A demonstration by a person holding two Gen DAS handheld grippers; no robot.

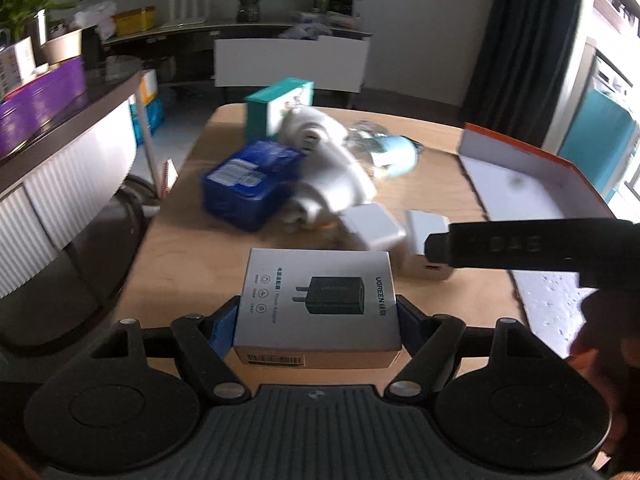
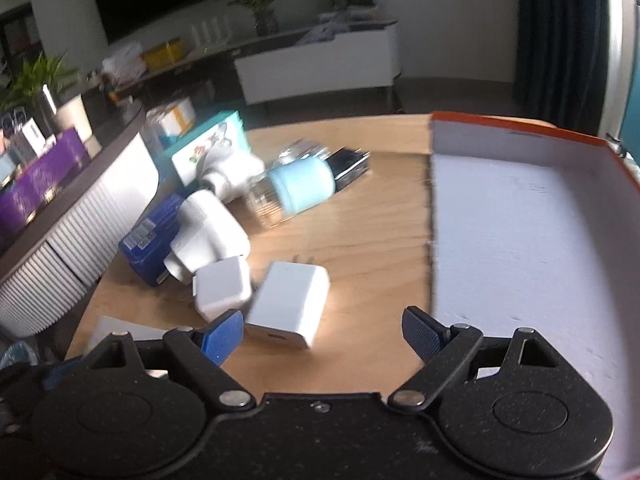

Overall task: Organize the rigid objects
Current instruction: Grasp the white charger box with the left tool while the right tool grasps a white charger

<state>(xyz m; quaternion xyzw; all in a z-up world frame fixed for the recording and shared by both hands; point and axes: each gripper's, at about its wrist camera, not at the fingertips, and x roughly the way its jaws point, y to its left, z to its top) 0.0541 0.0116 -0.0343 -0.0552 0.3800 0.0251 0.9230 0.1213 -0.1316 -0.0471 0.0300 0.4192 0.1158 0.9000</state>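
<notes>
- Clutter lies on the wooden table (image 2: pixel 360 240): a blue box (image 1: pixel 248 184), a teal box (image 1: pixel 276 108), a pale blue cylinder (image 2: pixel 302 186) and a dark flat thing (image 2: pixel 350 166) behind it
- White plug adapters in a heap – I count four in the right wrist view, the nearest one (image 2: pixel 286 304) just in front of the right gripper (image 2: pixel 322 336), whose jaws are spread with nothing between them
- One grey charger box (image 1: pixel 318 300) – the left gripper (image 1: pixel 316 320) pinches it by both sides, above the table's near edge
- One orange-edged tray (image 2: pixel 520 240) stands to the right, its white floor bare
- In the left wrist view the right gripper's black body crosses in front of the tray
</notes>
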